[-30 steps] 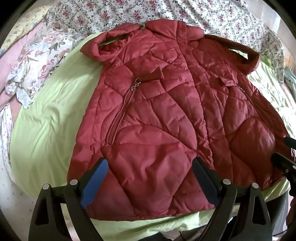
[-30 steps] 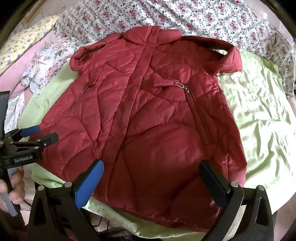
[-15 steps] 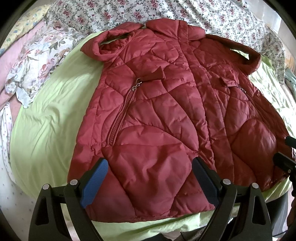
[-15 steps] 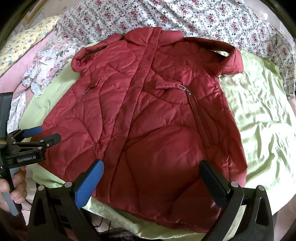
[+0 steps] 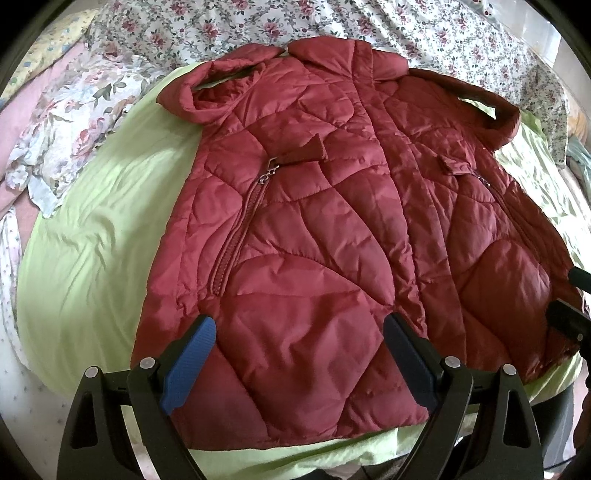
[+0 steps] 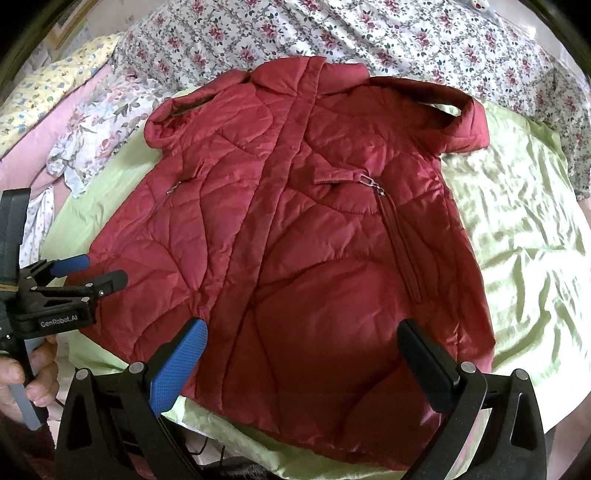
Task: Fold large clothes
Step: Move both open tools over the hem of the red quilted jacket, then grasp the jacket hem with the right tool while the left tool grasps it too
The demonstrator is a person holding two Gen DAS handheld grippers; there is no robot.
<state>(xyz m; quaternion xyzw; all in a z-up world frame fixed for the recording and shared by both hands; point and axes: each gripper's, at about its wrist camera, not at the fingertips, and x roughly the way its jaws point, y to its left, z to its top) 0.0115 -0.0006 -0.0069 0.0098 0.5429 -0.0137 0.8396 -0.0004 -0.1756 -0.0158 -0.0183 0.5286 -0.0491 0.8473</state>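
Left wrist view: your left gripper (image 5: 295,354) hangs with its jaws spread wide and holding nothing, just above the hem of a red quilted jacket (image 5: 332,240). It lies flat, front up, collar farthest from you, on a light green sheet (image 5: 92,240) covering the bed. Your right gripper (image 6: 301,354), equally wide open and empty, hovers over the hem's other side. A floral bedspread (image 6: 406,33) lies beyond the collar.
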